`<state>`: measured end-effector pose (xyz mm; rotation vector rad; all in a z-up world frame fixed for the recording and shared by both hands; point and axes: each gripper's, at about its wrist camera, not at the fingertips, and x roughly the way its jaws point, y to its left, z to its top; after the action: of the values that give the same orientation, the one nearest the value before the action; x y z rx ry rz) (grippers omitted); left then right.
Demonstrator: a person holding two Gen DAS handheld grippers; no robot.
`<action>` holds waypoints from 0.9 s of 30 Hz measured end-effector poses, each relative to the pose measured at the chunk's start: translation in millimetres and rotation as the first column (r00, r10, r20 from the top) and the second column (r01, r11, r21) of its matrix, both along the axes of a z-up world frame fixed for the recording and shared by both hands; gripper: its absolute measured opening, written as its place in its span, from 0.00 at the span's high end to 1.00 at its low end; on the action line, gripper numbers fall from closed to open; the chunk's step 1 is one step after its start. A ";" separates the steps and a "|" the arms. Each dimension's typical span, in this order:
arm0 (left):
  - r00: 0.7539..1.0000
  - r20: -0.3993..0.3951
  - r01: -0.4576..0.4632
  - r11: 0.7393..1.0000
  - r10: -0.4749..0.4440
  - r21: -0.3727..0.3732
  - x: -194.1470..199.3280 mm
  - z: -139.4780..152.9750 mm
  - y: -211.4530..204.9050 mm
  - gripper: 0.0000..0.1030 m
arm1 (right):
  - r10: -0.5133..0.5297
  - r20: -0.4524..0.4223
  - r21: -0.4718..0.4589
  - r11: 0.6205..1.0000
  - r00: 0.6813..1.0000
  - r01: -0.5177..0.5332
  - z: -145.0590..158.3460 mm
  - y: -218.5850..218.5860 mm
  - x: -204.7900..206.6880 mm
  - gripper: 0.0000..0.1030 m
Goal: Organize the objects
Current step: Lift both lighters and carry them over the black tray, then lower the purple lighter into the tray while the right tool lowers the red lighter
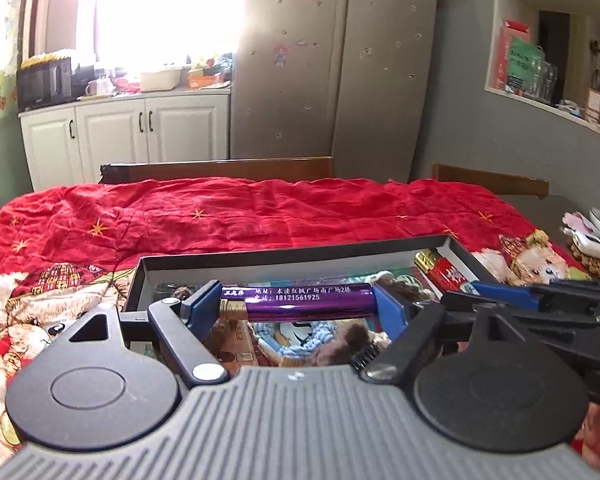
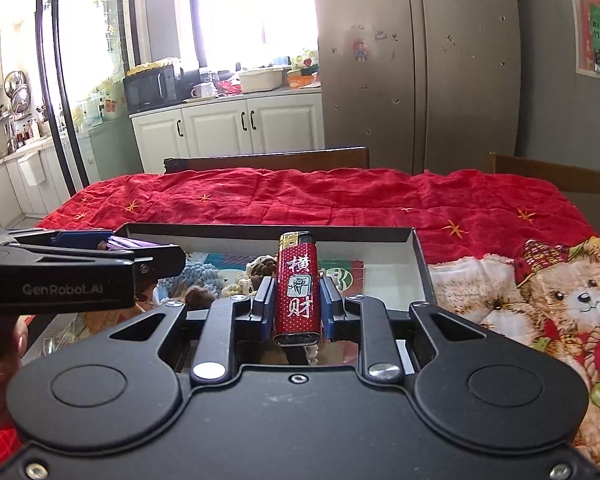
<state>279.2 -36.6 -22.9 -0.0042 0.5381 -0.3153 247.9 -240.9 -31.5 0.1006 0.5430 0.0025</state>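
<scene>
My left gripper point(image 1: 296, 304) is shut on a purple lighter point(image 1: 300, 300), held crosswise end to end between the blue pads above an open dark box point(image 1: 292, 254). My right gripper point(image 2: 296, 304) is shut on a red lighter point(image 2: 298, 292) with white characters, held upright above the same box point(image 2: 260, 232). The red lighter also shows in the left wrist view point(image 1: 444, 270), with the right gripper point(image 1: 540, 300) beside it. The left gripper point(image 2: 80, 268) with the purple lighter point(image 2: 128, 245) shows at the left of the right wrist view. The box holds several knitted and printed items point(image 2: 204, 276).
The box sits on a red cloth point(image 1: 260, 212) with bear prints point(image 2: 560, 296) covering the table. Chair backs point(image 1: 220, 168) stand behind the table. White items lie at the table's right edge point(image 1: 592, 236). Fridge and cabinets are beyond.
</scene>
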 end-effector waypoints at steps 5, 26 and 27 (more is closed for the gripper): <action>1.000 -0.003 -0.017 1.000 0.017 -0.002 8.0 -2.0 0.5 0.22 | -0.001 0.001 0.003 1.000 1.000 0.001 -4.6 0.3 8.4 0.78; 0.998 -0.053 -0.040 0.998 0.042 0.040 29.2 -20.7 -9.3 0.22 | 0.006 -0.033 0.017 1.000 0.999 -0.006 -22.9 1.6 28.2 0.78; 0.998 -0.051 -0.040 0.998 0.042 0.041 29.1 -20.4 -9.4 0.22 | 0.007 -0.033 0.016 1.000 0.999 -0.006 -23.1 1.9 28.8 0.78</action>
<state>308.4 -46.0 -43.3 0.0155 0.5955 -0.2645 276.6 -238.9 -54.7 0.1147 0.5766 0.0118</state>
